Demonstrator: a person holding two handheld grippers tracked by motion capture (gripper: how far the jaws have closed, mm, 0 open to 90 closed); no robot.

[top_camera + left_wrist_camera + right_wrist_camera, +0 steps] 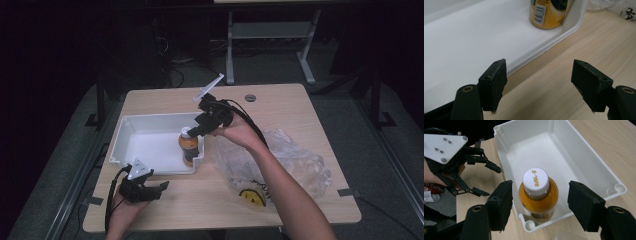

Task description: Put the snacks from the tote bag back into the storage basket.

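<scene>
While orange bottle (190, 146) stands upright in near right corner of white bin (131, 128), we see right gripper (196, 131) poised just above its white cap (535, 181), jaws spread wide either side of bottle, pads clear of it. We note left gripper (159, 188) resting low on wooden table (290, 107) just in front of bin's near wall, jaws spread, nothing between them. Crumpled clear plastic bag (295, 162) lies on table right of bin, under right forearm.
</scene>
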